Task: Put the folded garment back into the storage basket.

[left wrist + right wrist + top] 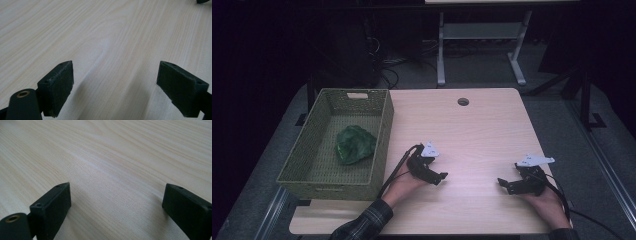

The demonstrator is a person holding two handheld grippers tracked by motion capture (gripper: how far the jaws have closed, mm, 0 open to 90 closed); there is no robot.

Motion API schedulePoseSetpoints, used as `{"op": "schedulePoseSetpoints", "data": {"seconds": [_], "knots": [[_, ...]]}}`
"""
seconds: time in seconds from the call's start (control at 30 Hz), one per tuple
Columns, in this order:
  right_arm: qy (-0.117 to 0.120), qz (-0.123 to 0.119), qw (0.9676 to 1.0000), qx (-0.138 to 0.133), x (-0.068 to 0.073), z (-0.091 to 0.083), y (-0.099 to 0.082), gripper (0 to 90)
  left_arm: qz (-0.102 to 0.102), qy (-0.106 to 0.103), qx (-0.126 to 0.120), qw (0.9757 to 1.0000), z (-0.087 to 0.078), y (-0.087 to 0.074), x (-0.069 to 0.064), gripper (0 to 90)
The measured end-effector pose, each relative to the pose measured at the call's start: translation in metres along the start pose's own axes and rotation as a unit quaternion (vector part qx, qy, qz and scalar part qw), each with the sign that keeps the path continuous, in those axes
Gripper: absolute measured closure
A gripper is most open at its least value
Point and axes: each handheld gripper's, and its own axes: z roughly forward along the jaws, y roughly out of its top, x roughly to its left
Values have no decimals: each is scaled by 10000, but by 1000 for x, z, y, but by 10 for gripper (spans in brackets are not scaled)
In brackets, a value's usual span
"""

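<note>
Work looks close to finished, as far as I can judge: the crumpled green cloth [355, 144] already lies inside the woven green basket [381, 131], on its floor toward the right wall, and nothing else loose sits on the table [477, 130]. Both tools rest low over bare wood. The left gripper [438, 177] has its jaws spread wide with nothing between them, and the same holds for the right gripper [504, 184]; each gripper view shows plain tabletop in the gap. The cloth is off to the left of the left gripper and a little ahead, past the basket's near-right wall. If anything remains, it is likely just pulling the hands back. Room ahead of both tools is broad and open; the table's right edge runs just beside the right gripper, and the near edge lies close behind both wrists.
</note>
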Motion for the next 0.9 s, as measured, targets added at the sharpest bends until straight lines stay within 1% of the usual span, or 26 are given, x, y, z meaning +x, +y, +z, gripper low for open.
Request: {"op": "schedulePoseSetpoints", "data": {"seconds": [0.1, 0.3, 0.33, 0.37, 0.9], "knots": [[0, 1, 10000, -1, 0, 0, 0, 81, -22, 11, 10, 10000, 2, -1, 0, 134], [1, 1, 10000, 0, 0, 0, 0, 81, 30, 74, 44, 10000, 8, -8, 0, 134], [2, -1, 10000, 0, 0, 0, 0, 81, 8, 82, -30, 10000, 8, -10, 0, 129], [4, 2, 10000, 2, 0, 0, 0, 81, -11, 90, -46, 9999, 8, -10, 0, 130], [8, 2, 10000, 1, 0, 0, 0, 81, 10, 82, -42, 10000, 8, -10, 0, 129]]}}
